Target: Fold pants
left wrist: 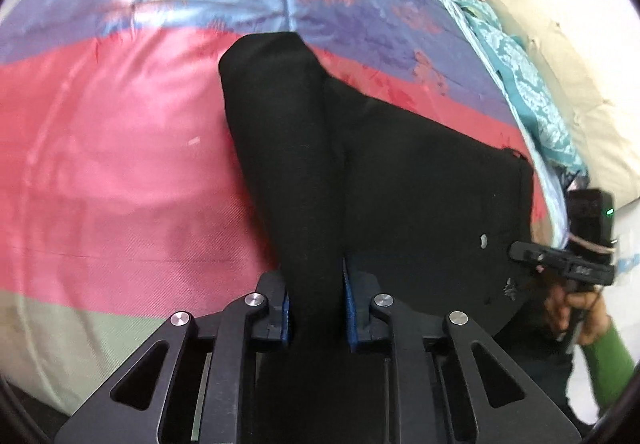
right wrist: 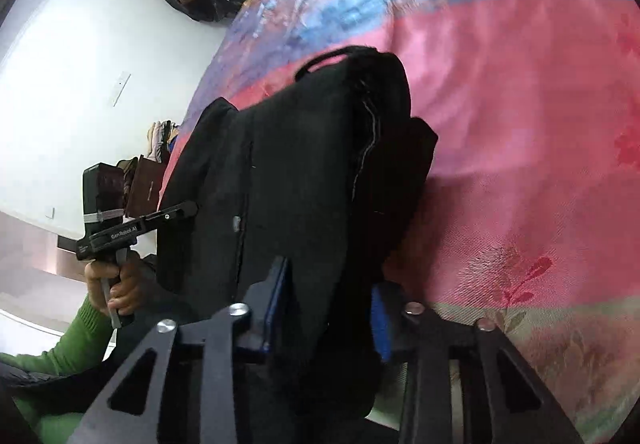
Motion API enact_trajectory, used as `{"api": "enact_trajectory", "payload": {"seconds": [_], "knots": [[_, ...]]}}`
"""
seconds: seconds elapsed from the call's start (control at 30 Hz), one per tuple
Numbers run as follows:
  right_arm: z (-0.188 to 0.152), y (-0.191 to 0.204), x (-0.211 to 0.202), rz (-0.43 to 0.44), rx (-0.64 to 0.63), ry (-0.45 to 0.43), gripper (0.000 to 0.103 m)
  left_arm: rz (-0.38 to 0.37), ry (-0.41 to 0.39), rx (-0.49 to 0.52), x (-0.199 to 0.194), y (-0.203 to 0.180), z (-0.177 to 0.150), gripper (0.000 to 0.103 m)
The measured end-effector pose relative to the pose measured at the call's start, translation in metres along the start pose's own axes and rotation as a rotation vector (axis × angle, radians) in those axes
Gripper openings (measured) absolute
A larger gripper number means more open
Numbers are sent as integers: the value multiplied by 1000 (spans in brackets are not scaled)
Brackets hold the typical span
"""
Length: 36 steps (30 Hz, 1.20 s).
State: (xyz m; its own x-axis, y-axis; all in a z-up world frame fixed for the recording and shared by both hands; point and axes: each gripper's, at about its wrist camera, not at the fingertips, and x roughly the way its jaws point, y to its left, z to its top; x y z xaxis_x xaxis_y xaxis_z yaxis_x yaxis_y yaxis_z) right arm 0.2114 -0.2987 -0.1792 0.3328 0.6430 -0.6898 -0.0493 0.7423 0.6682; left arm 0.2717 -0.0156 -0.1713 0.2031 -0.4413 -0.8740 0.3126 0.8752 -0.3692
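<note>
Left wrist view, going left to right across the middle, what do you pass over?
Shiny pink and blue striped satin bedspread → black pants gripped by the left gripper → turquoise patterned cloth along the bed edge → cream cushion; lower right, the other black handheld gripper.
</note>
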Motion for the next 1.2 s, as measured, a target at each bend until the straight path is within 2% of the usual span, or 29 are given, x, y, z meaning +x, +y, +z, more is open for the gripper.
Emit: {"api": "enact_trajectory", "payload": {"seconds": [0.13, 0.27, 0.4, 0.43, 0.53, 0.6, 0.67, 0.7, 0.73, 0.77, 0.8, 0.83, 0.87, 0.93, 1.0, 1.07, 1.1, 1.13, 1.2], "knots": [[7, 24, -22, 5, -24, -58, 29, -26, -44, 5, -19, -11, 4, 18], [29, 54, -39, 32, -78, -115, 28, -41, -112, 7, -45, -9, 23, 18], [72, 79, -49, 54, -155, -178, 28, -42, -205, -2, -68, 4, 72, 18], [92, 86, -46, 59, -168, -200, 28, -33, -228, -1, -72, 7, 85, 18], [138, 90, -28, 61, -176, -243, 28, 2, -293, -6, -70, 21, 130, 19], [166, 85, -9, 61, -161, -253, 28, 48, -310, 3, -52, 32, 160, 20], [190, 67, 19, 30, -116, -247, 30, 129, -276, -15, -16, 48, 180, 28], [197, 56, 35, 8, -72, -221, 33, 215, -212, -49, 15, 62, 189, 44], [205, 37, 60, -65, -17, -177, 35, 304, -147, -79, 42, 74, 191, 54], [205, 19, 84, -163, 30, -101, 36, 430, -44, -106, 76, 88, 189, 57], [201, 2, 100, -204, 81, -47, 48, 437, -56, -108, 82, 92, 186, 69], [198, -5, 98, -174, 120, -75, 53, 461, -109, -107, 77, 92, 183, 84], [196, -12, 91, -128, 171, -103, 53, 495, -133, -106, 71, 91, 182, 88], [190, -13, 74, -90, 194, -136, 55, 510, -170, -87, 53, 85, 174, 90], [180, -2, 50, -159, 122, -161, 59, 508, -222, -38, 31, 73, 157, 90], [161, 15, 24, -256, 10, -193, 77, 525, -262, 6, 9, 54, 134, 94], [152, 21, 15, -293, -23, -206, 93, 524, -268, 21, 1, 45, 125, 94], [132, 36, 1, -338, -70, -222, 100, 519, -276, 35, -6, 37, 114, 94], [107, 55, -12, -374, -124, -233, 103, 517, -300, 47, -23, 16, 89, 95]]}}
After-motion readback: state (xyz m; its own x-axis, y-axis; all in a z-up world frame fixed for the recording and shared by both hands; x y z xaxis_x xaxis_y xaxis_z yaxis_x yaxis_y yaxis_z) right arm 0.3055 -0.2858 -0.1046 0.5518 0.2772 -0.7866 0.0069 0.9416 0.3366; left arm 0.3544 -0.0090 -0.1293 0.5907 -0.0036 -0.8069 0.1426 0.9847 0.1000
